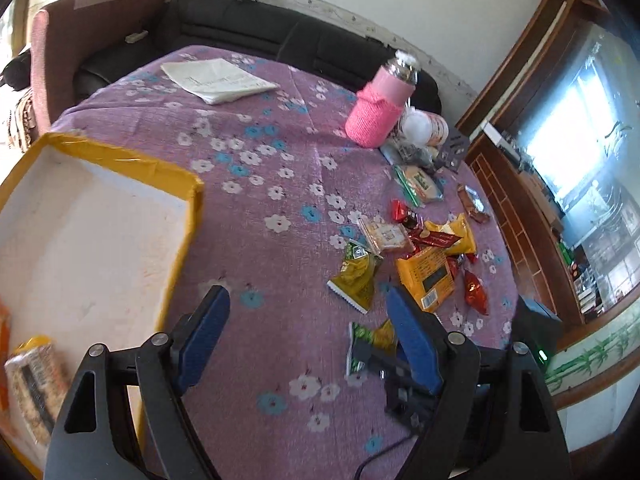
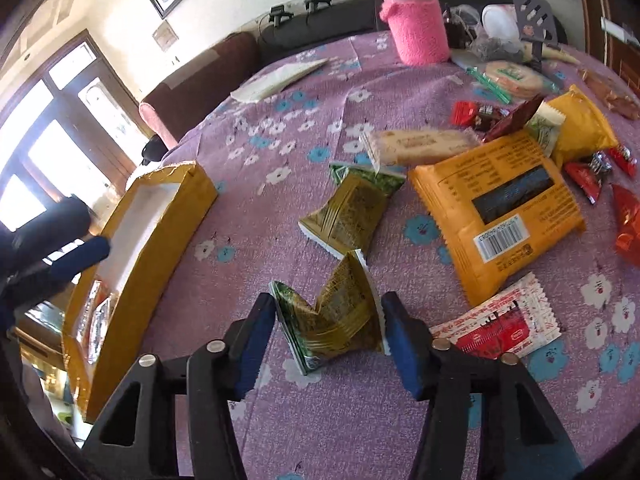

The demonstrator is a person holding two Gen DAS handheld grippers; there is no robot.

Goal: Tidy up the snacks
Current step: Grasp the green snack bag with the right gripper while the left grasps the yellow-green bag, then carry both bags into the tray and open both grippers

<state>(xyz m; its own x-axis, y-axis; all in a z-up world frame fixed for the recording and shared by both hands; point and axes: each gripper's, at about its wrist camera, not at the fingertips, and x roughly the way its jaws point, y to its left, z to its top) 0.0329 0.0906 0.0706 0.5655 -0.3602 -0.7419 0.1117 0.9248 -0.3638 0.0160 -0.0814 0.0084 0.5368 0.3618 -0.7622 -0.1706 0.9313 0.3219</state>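
Observation:
My right gripper (image 2: 328,320) is shut on a green snack packet (image 2: 332,316), which buckles between the blue pads just above the purple flowered cloth. The packet also shows in the left wrist view (image 1: 370,340), with the right gripper (image 1: 400,364) on it. My left gripper (image 1: 308,320) is open and empty above the cloth, beside the yellow-edged white box (image 1: 100,232). The box also shows in the right wrist view (image 2: 156,216) at left, with some packets inside. A second green packet (image 2: 352,208) and a big orange packet (image 2: 500,204) lie ahead.
Several loose snacks (image 1: 432,240) lie scattered at the right of the table. A pink-sleeved bottle (image 1: 380,108) stands at the far right with cups beside it. A folded white paper (image 1: 216,78) lies at the back. A dark sofa (image 1: 260,24) stands behind the table.

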